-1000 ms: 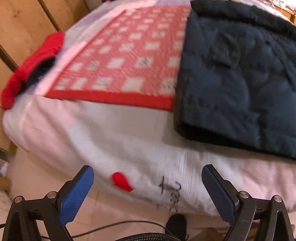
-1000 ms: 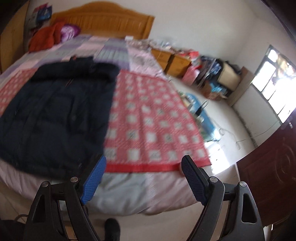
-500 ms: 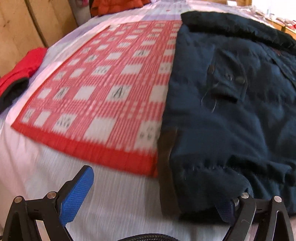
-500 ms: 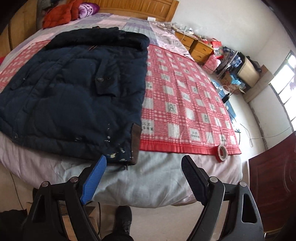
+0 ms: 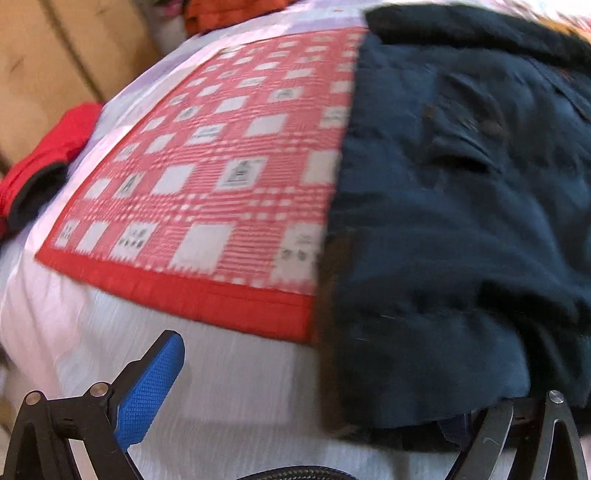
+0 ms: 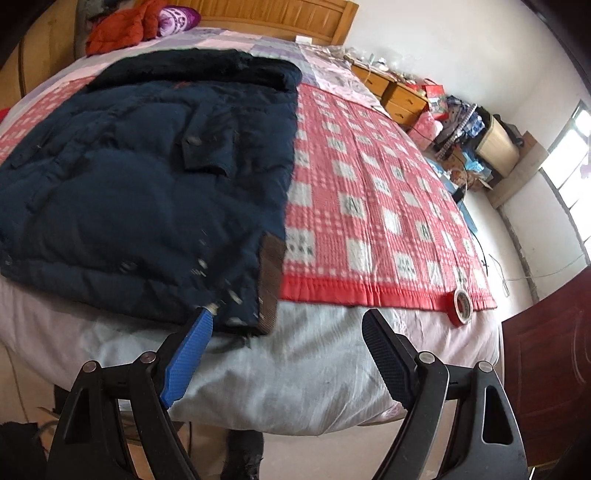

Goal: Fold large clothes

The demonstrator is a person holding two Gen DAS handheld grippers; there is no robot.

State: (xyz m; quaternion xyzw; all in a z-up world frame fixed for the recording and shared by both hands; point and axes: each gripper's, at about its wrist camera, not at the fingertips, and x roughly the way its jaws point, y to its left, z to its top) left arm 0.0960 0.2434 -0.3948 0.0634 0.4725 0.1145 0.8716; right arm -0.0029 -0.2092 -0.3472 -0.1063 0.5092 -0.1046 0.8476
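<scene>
Lying spread flat on the red-and-white checked quilted bed cover (image 6: 373,206): a dark navy padded winter coat (image 6: 140,192) with a black fuzzy collar, hem toward the foot of the bed, collar toward the wooden headboard (image 6: 280,14). Hanging slightly over the cover's red border onto the pale white sheet (image 6: 295,354): the coat's lower corner with its brown ribbed trim.

Hovering at that corner: the right gripper (image 6: 288,336), jaws standing wide, nothing pinched. Touching or just overlapping the coat's hem, as seen in the right wrist view: the tip of its bright blue pad (image 6: 192,347), with the other pad over bare sheet.

Sitting at the coat's opposite lower corner: the left gripper (image 5: 314,398), jaws spread wide. Resting clear over the sheet: one blue pad (image 5: 151,391). Tucked under the coat's (image 5: 461,221) hem edge, apparently, though blur makes this uncertain: the other pad, mostly hidden by fabric.

Lying on the cover's red border near the far corner: a small red roll of tape (image 6: 461,302). Piled by the headboard: an orange-red garment (image 6: 122,29). Bunched at the bed's side edge in the left wrist view: a red and black garment (image 5: 44,162).
</scene>
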